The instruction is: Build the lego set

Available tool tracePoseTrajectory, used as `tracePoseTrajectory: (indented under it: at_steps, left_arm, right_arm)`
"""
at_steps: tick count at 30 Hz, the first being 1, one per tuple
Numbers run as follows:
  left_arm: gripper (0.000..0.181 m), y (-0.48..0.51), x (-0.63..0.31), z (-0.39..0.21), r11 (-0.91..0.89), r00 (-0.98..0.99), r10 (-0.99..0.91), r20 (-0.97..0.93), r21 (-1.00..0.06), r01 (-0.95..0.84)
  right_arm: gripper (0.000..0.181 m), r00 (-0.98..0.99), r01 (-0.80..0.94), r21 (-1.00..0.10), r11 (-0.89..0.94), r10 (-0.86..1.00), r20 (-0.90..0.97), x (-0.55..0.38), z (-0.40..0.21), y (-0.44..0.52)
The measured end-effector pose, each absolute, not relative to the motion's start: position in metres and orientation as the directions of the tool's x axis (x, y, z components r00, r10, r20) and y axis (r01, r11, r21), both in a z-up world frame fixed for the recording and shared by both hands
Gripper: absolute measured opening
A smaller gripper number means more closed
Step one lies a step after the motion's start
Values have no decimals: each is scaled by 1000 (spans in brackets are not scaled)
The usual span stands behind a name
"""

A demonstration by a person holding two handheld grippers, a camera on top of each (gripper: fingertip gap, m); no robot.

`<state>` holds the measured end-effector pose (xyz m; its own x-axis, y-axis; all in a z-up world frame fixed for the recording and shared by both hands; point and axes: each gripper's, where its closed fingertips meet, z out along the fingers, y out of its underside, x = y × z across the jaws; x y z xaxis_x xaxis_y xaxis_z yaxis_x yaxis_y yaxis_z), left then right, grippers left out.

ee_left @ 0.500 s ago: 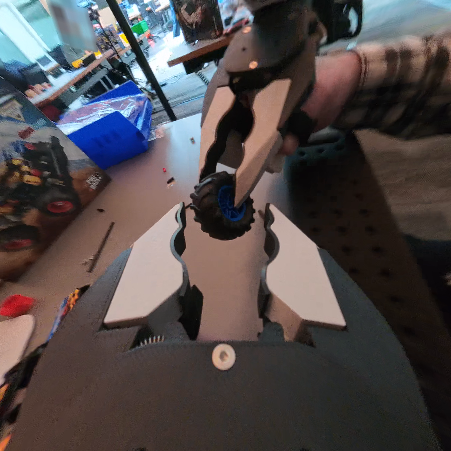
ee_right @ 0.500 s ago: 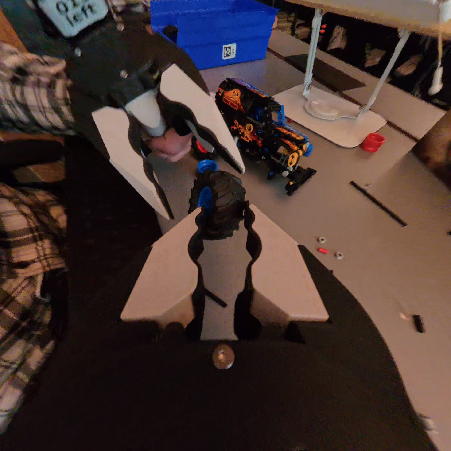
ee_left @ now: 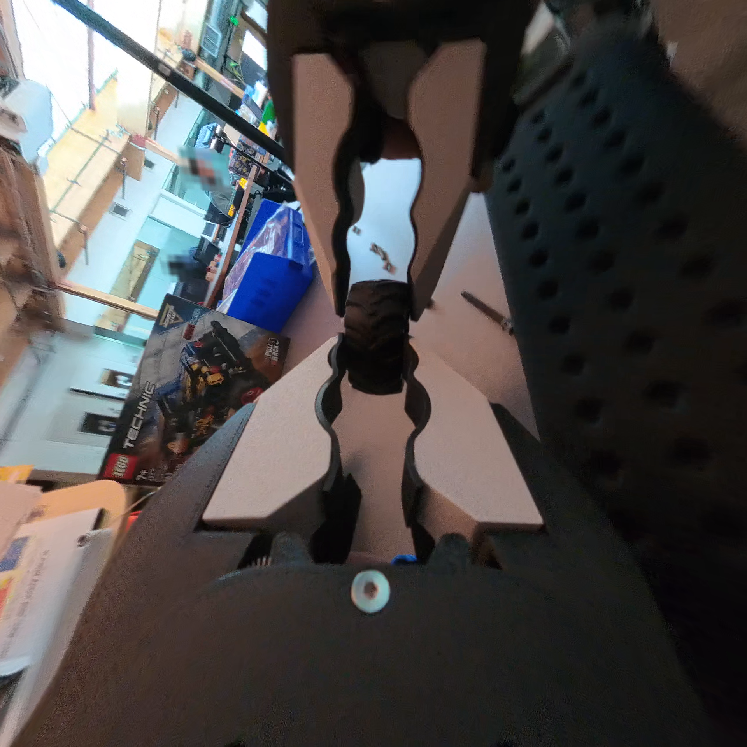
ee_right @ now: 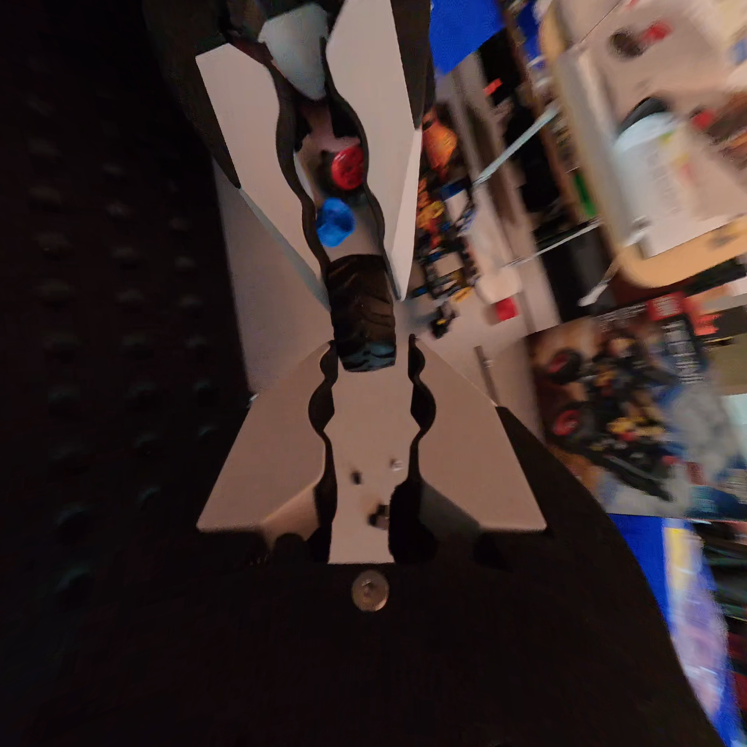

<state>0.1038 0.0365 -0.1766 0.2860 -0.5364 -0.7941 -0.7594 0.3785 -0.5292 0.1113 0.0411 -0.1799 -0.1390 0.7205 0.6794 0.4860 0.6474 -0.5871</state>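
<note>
Tyre [ee_left: 376, 343] nipped at both ends: left gripper [ee_left: 374, 355] narrowed on near tread, right gripper [ee_left: 376, 307] pinching far side, tips facing. Wheel aloft above table [ee_left: 456, 343], axle crosswise (hub unseen). Truck model [ee_right: 440, 226] right of tongs.

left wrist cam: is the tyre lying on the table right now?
No. The black tyre is held off the table, pinched between the tips of both tongs, left and right.
</note>
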Motion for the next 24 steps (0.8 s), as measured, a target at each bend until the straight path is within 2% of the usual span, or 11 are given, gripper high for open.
tracePoseTrajectory:
  at_steps: [2, 5, 8, 12, 19, 22, 24]
  left_arm:
    - [26, 38, 103, -186, 395, 242, -499, -832, -467, -791]
    - [26, 42, 97, -207, 374, 169, -512, -842, -396, -838]
    - [27, 38, 95, -229, 326, 143, -586, -797, -394, -860]
    - [27, 33, 90, -237, 265, 187, -650, -737, -450, -853]
    - [30, 29, 90, -246, 244, 132, -705, -697, -412, -878]
    - [30, 28, 93, -247, 264, 92, -704, -704, -379, -887]
    - [30, 28, 94, -247, 285, 51, -701, -711, -346, -894]
  right_arm:
    - [29, -178, 511, -602, 614, 761, 624, 112, -195, 45]
    - [27, -240, 549, -536, 642, 735, 634, 109, -217, 49]
    - [28, -323, 574, -483, 662, 724, 610, 108, -239, 47]
    - [28, -356, 542, -477, 692, 703, 615, 104, -238, 41]
    - [29, -464, 530, -387, 754, 640, 612, 102, -244, 33]
    - [29, -496, 524, -389, 758, 642, 585, 106, -245, 32]
    - [29, -513, 526, -441, 727, 685, 517, 110, -244, 29]
